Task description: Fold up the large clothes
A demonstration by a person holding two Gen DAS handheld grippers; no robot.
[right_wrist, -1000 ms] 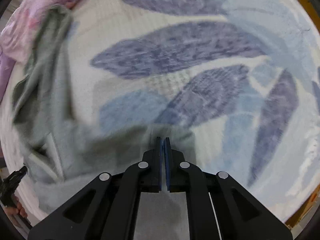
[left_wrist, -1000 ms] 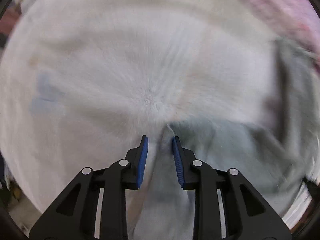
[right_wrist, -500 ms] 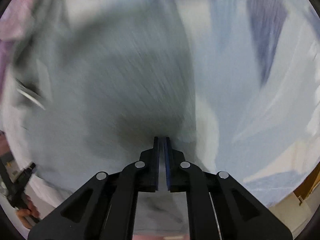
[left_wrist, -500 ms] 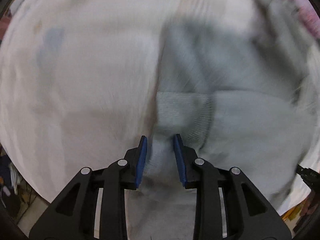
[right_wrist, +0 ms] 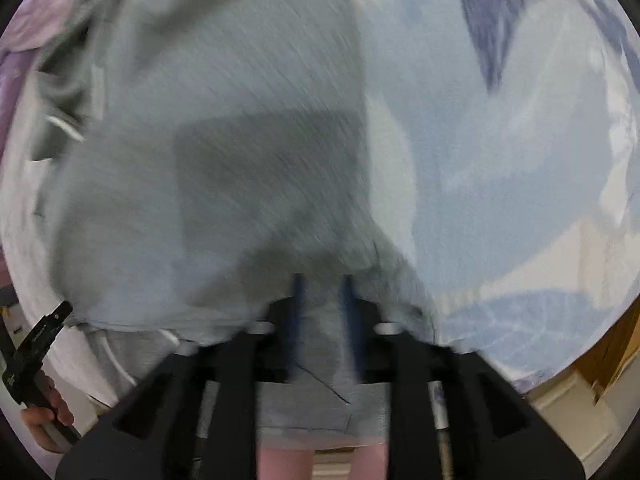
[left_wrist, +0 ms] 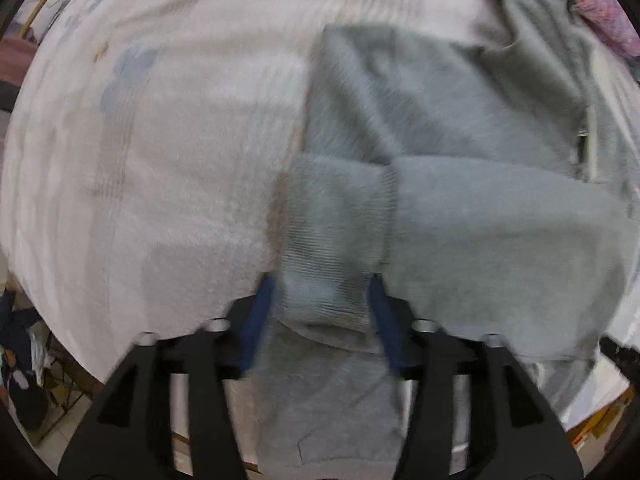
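Observation:
A grey sweatshirt (left_wrist: pixel 460 120) lies spread on the bed, one sleeve (left_wrist: pixel 500 232) folded across its body. The sleeve's ribbed cuff (left_wrist: pixel 336 216) sits between the blue pads of my left gripper (left_wrist: pixel 322 284). Those jaws are opening and the pads stand just off the cuff's sides. In the right wrist view the same sweatshirt (right_wrist: pixel 240 140) fills the left half. My right gripper (right_wrist: pixel 322 280) hangs over its near edge, jaws opening, with grey cloth in the gap and no pad pressing on it.
The bed cover is white (left_wrist: pixel 160 160) on one side and has a blue leaf print (right_wrist: pixel 500 140) on the other. A pink-purple floral cloth (left_wrist: pixel 600 4) lies past the hood. The bed's near edge, floor and a wooden piece (right_wrist: pixel 612 344) show below. A hand (right_wrist: pixel 44 420) holds the left gripper.
Both grippers were closed on grey cloth and now stand apart. The sleeve has been carried over the sweatshirt's body, and more of the garment shows in both views.

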